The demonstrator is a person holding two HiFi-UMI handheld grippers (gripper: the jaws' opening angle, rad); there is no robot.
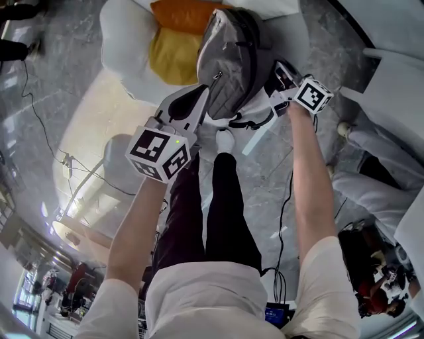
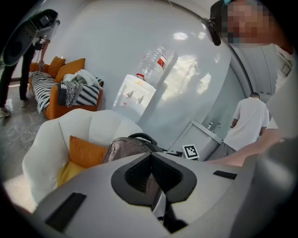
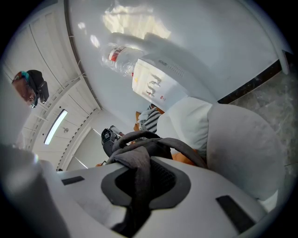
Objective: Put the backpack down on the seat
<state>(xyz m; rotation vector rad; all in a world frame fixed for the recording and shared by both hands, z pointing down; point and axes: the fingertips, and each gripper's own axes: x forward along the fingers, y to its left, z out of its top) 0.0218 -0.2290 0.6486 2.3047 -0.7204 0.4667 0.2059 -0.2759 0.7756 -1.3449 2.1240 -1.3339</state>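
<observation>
A grey backpack [image 1: 232, 59] hangs between my two grippers, over the front of a white armchair [image 1: 122, 40]. My left gripper [image 1: 201, 99] is shut on the pack's lower left side, and in the left gripper view grey fabric is pinched between its pads [image 2: 151, 155]. My right gripper [image 1: 278, 78] is on the pack's right side. In the right gripper view it is shut on a grey shoulder strap [image 3: 139, 186] that runs down between its jaws. An orange cushion [image 1: 185, 13] and a yellow cushion [image 1: 169, 56] lie on the seat. Whether the pack touches the seat I cannot tell.
My legs [image 1: 218, 198] stand just in front of the chair on the marble floor, with cables [image 1: 66, 159] at the left. A water dispenser [image 2: 135, 95] stands behind the chair, an orange sofa [image 2: 65, 95] further left. A person in white [image 2: 249, 121] stands at the right.
</observation>
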